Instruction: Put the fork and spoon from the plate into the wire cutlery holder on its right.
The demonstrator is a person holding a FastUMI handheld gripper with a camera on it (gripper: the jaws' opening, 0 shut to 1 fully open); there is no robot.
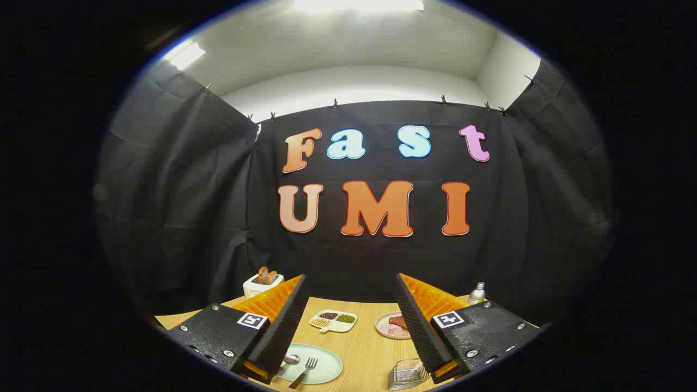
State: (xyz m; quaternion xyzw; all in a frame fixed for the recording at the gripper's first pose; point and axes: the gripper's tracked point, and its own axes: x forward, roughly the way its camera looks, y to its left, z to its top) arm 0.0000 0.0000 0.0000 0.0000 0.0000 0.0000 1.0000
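The gripper [348, 326] is held above the wooden table [362, 348] with its fingers [283, 326] spread wide apart, gripping nothing and touching nothing. Between the fingers, at 7 o'clock, lies the pale green plate [325, 366]. On it rest the fork [305, 371] and the spoon [288, 360]; the left finger covers part of the spoon. The wire cutlery holder [407, 374] stands at 5 o'clock, just beside the right fingertip, its lower part cut off. Beyond the fingers sit a divided dish [333, 320], a food plate [391, 325], a toaster [262, 281] and a bottle [477, 293].
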